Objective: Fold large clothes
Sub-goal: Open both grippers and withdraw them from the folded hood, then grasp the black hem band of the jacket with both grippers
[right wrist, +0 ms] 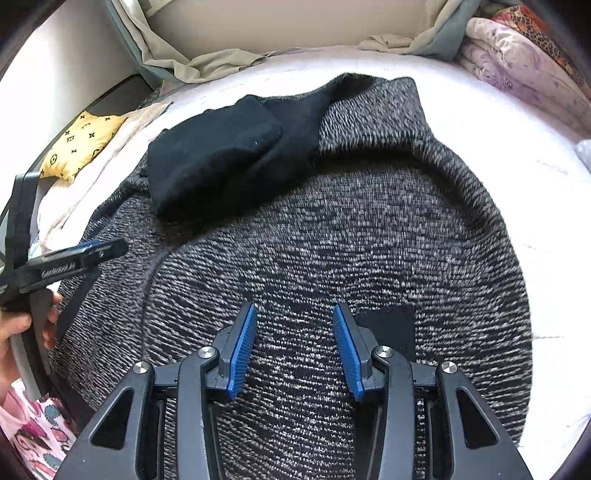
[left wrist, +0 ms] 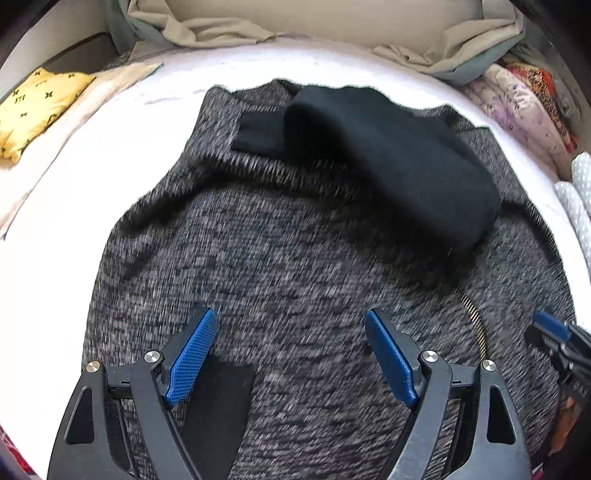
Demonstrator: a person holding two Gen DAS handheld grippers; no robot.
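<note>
In the left wrist view, the left gripper (left wrist: 291, 325) hung over the near part of the sweater (left wrist: 295, 280), its blue pads spread wide with only knit showing between them and nothing held. The sweater, a grey-black marl knit, lay spread over the middle of the white bed (left wrist: 66, 206) and filled most of the view. A black sleeve (left wrist: 391, 162) lay folded across its far half, slanting toward the bed's right edge. A small black patch (left wrist: 221, 402) showed on the knit just beside the left finger. The tip of the right gripper (left wrist: 554, 332) poked in at the right edge; its opening could not be told from here. A yellow pillow (left wrist: 37, 107) sat at the bed's far left corner, and beige sheets (left wrist: 229, 29) bunched along the far edge.

In the right wrist view, the right gripper (right wrist: 295, 325) stood over the sweater (right wrist: 369, 236), pads apart by a moderate gap, clear of the cloth and gripping nothing. The sleeve (right wrist: 221, 162) lay toward the far left. The left gripper (right wrist: 88, 253) came in from the left edge over the sweater's left border, seen side-on. Floral bedding (right wrist: 517, 59) was piled at the far right corner.
</note>
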